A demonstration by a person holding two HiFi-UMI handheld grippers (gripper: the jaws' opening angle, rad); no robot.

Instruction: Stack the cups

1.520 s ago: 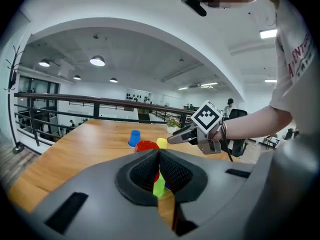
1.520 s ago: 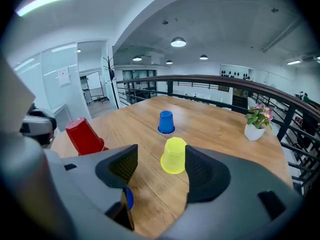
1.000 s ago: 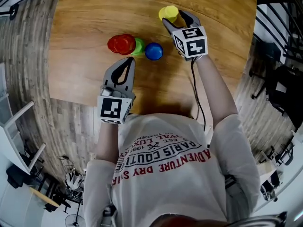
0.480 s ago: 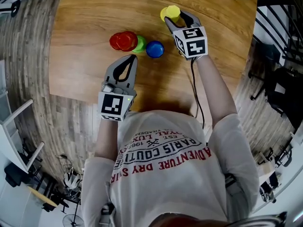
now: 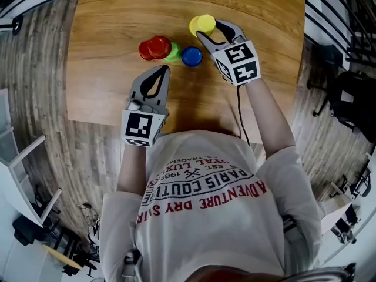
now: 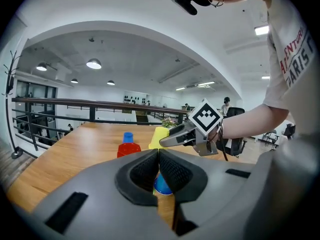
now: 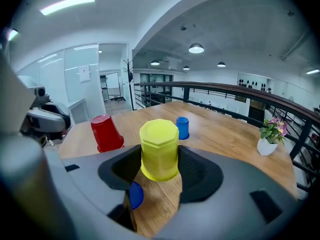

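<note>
Person in a pale grey short-sleeved T-shirt (image 5: 200,216) printed with red and dark block lettering. The left gripper (image 5: 160,69) and right gripper (image 5: 209,29) are grey with dark ribbed pads. Each carries a white cube (image 5: 141,128) of black square markers. What looks like a thin dark cable (image 5: 241,110) runs from the right one.

Left gripper (image 6: 158,153) in the foreground, fingers (image 6: 141,173) pressed together with nothing between them; a near blue cup (image 6: 163,185) shows just behind them on the wooden tabletop (image 6: 75,154). Beyond stand a red cup (image 6: 128,149) and a far blue cup (image 6: 128,136), beside the right gripper (image 6: 167,139), which clasps a yellow cup (image 6: 157,134).
</note>
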